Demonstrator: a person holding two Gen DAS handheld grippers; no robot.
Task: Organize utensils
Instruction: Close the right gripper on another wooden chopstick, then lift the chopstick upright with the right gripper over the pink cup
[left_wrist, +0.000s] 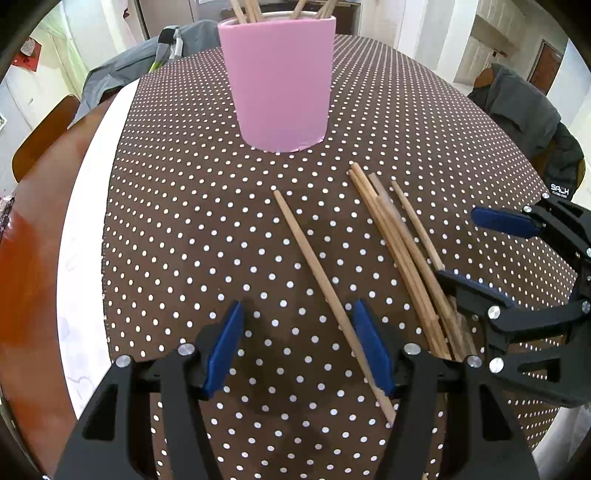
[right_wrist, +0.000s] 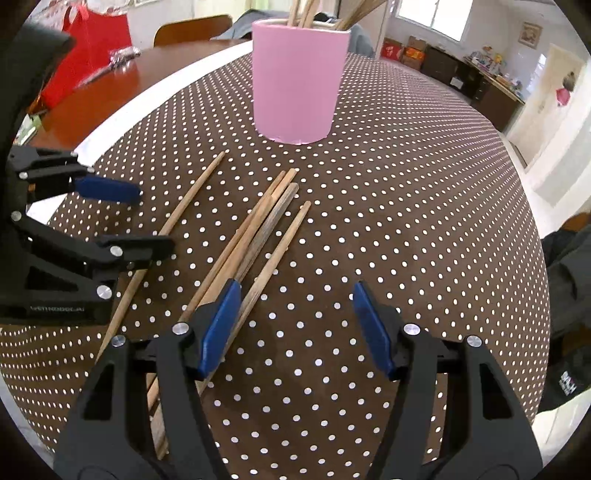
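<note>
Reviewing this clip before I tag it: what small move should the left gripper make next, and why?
Probably shift the left gripper slightly right and lower it to straddle the lone chopstick. Its jaws stand open and empty, and that stick lies under its right finger, apart from the bundle. The pink cup already holds other sticks.

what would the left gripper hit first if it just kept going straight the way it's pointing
Most likely the polka-dot tablecloth: the left gripper points steeply down, jaws open and empty. The lone chopstick lies just inside its right-hand finger and might be brushed; depth is hard to judge.
</note>
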